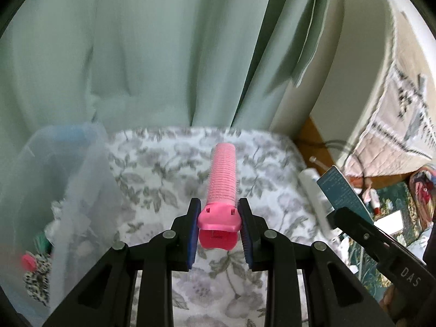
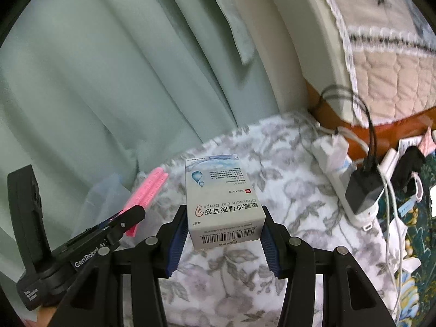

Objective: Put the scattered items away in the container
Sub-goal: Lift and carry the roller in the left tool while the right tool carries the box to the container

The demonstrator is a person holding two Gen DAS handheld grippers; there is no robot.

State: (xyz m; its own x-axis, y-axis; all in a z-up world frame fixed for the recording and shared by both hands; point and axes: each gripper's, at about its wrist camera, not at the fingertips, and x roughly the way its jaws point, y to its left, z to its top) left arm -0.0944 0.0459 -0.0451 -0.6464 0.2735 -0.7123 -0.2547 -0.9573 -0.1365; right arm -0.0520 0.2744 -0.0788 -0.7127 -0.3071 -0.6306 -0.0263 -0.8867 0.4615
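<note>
Pink hair roller (image 1: 221, 182) in left gripper (image 1: 219, 227)

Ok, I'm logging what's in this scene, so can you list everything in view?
hair roller clip: one, pink, held in left gripper
medicine box: one, white-blue, held in right gripper
container: one, clear plastic, left of cloth, small items inside
floral cloth: one, white-grey, below both grippers
curtain: one, pale green, behind
power strip: one, white, right, black charger plugged in
left gripper: black, shut on clip
right gripper: black, shut on box
</note>
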